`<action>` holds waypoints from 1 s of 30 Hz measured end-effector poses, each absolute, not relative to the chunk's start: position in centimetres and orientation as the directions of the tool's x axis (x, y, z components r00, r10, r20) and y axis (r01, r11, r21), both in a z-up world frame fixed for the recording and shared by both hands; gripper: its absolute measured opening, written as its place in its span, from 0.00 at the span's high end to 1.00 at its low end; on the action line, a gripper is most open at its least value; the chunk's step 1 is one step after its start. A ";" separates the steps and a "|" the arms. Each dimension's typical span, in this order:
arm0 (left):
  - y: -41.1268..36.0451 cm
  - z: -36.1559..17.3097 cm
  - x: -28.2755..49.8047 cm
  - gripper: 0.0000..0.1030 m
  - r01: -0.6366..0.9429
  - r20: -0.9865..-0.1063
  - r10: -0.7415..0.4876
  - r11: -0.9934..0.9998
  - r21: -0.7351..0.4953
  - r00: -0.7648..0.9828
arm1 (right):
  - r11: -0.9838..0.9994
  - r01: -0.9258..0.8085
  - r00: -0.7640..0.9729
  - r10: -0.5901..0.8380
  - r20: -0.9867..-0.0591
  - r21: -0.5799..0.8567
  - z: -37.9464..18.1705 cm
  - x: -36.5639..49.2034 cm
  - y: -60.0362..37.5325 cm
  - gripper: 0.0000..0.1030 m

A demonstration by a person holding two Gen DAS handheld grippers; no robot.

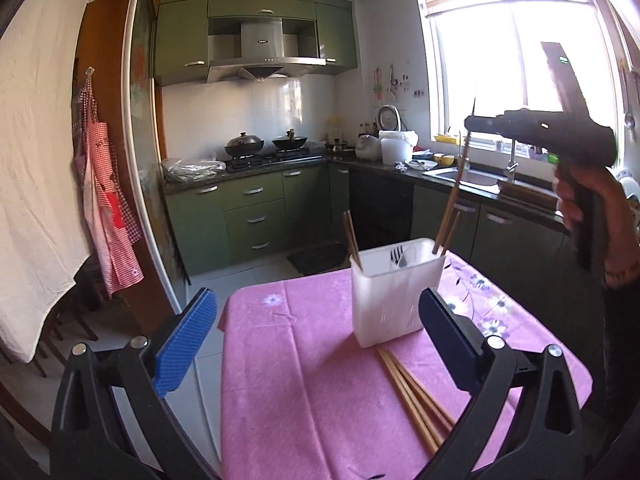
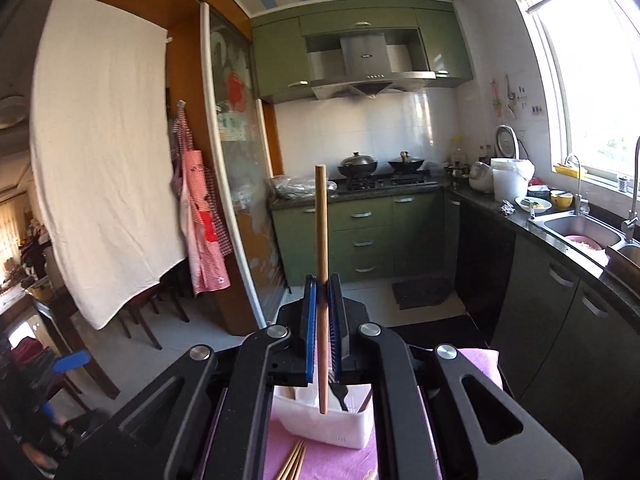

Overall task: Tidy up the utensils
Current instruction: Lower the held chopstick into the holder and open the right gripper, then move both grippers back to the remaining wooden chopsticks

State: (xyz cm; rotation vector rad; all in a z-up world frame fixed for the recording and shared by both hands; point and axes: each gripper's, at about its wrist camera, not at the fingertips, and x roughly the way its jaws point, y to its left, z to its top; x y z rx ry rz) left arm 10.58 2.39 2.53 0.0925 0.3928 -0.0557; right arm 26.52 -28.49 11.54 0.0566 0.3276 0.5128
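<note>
**Over the pink tablecloth: one chopstick aloft, more on the cloth**

On the pink flowered tablecloth (image 1: 304, 380), a white plastic utensil holder (image 1: 394, 300), upright, near the far edge of the table. Inside it, a dark fork (image 1: 396, 257) in the middle, chopsticks standing at the left corner (image 1: 351, 240) and two more leaning out at the right corner (image 1: 447, 236). Just in front of the holder, flat on the cloth, a bundle of loose wooden chopsticks (image 1: 412, 396), running toward the camera.

Nearest the lens in the left wrist view, the left gripper (image 1: 316, 344), jaws spread wide, blue pad (image 1: 186, 344) on one side and dark pad on the other, nothing between them; holder and loose chopsticks framed in the gap, untouched.

Higher and to the right, the right gripper (image 1: 472, 122), carried by a hand (image 1: 580, 196), raised above the holder's right corner. Jaws pinched together on a single wooden chopstick (image 2: 321, 280), held roughly upright; lower tip hanging over the holder's opening (image 2: 332, 420), seemingly clear of it, upper end well above the pads.

Behind the table, green kitchen cabinets (image 1: 248, 216), two woks on the stove (image 1: 266, 148), a sink (image 2: 576, 228) under the bright window, and a red checked apron (image 1: 108, 208) hanging at the left.
</note>
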 end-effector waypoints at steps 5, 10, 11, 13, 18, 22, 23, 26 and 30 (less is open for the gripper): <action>3.0 0.9 10.1 0.07 0.077 -0.432 -0.038 0.994 0.074 0.901 | 0.890 -0.435 0.816 0.453 -0.359 0.135 9.4 30.3 -27.2 0.93; 2.5 0.1 10.8 0.07 0.091 -0.464 -0.049 0.994 0.068 0.884 | 0.897 -0.423 0.797 0.436 -0.419 0.128 6.8 32.5 -26.4 0.93; 2.4 0.2 11.0 0.07 0.095 -0.466 -0.053 0.993 0.067 0.883 | 0.897 -0.425 0.792 0.434 -0.429 0.122 6.4 32.6 -26.2 0.93; 1.8 0.3 11.2 0.07 0.109 -0.472 -0.065 0.992 0.066 0.879 | 0.892 -0.437 0.780 0.440 -0.445 0.116 5.8 32.9 -25.9 0.89; 0.6 0.0 11.7 0.07 0.135 -0.493 -0.083 0.988 0.071 0.866 | 0.875 -0.473 0.784 0.473 -0.402 0.105 7.4 30.6 -26.6 0.78; -0.3 -0.8 12.5 0.07 0.151 -0.528 -0.098 0.987 0.060 0.844 | 0.859 -0.506 0.802 0.504 -0.322 0.083 8.6 24.6 -28.9 0.78; -0.5 -1.0 12.8 0.07 0.153 -0.541 -0.100 0.987 0.054 0.835 | 0.857 -0.509 0.802 0.504 -0.321 0.076 8.2 23.0 -29.6 0.78; -1.1 -2.4 14.2 0.07 0.153 -0.598 -0.111 0.988 0.019 0.794 | 0.874 -0.484 0.804 0.465 -0.372 0.045 5.3 19.5 -31.3 0.73; -2.1 -5.1 16.7 0.07 0.163 -0.698 -0.163 0.984 -0.068 0.697 | 0.915 -0.404 0.794 0.345 -0.501 -0.010 -1.2 17.0 -32.6 0.71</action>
